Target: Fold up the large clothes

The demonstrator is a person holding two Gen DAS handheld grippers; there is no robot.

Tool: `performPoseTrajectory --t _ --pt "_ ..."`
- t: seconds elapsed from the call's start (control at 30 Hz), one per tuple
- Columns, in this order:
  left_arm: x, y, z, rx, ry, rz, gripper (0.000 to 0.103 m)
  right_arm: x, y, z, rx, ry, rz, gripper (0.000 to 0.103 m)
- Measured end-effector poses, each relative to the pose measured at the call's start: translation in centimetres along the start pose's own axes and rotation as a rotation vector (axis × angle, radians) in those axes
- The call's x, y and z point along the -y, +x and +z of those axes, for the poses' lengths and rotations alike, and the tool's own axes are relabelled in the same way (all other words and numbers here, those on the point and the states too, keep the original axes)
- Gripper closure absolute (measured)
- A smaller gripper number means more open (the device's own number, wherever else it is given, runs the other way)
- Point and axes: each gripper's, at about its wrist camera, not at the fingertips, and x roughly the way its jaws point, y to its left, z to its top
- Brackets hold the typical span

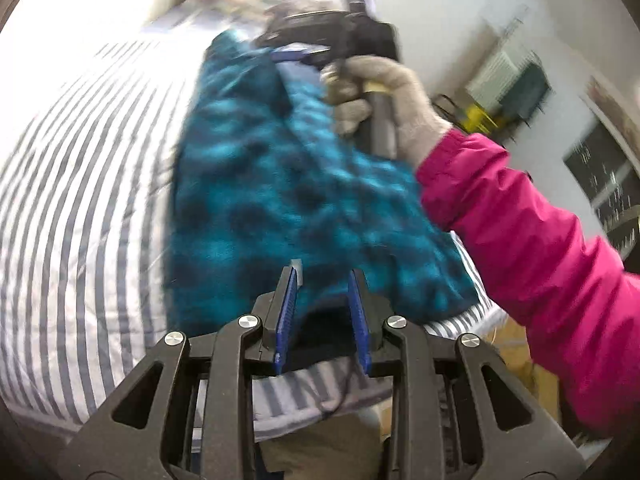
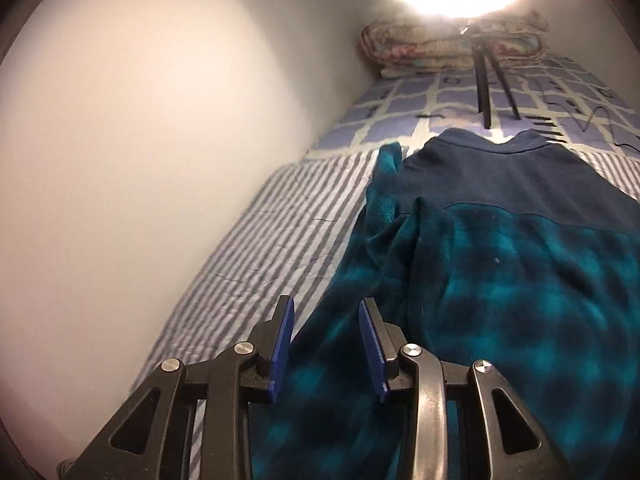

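A teal and dark blue checked fleece top lies on a bed with a grey-striped sheet. My left gripper is open just above the fleece's near hem. In the left wrist view the right gripper is at the fleece's far end, held by a gloved hand in a pink sleeve. In the right wrist view the fleece has a navy yoke and collar, with a sleeve folded along its left edge. My right gripper is open over that left sleeve.
A white wall runs along the bed's left side. A folded floral quilt sits at the bed's head, with a ring light on a tripod on a checked cover. A radiator and yellow stand are off the bed.
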Motion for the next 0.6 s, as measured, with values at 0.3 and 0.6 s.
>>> performPoseTrajectory --t 0.3,0.6 --pt "0.6 4.2 -0.9 -0.135 0.040 -0.012 0.077 9.6 3.1 -2.2 -0.053 0.229 -0.111 0.075" --pt "3.1 3.0 -1.8 -0.153 0.120 -0.099 0.077 6.8 -5.0 -2.3 0.014 0.233 -0.047 0.070"
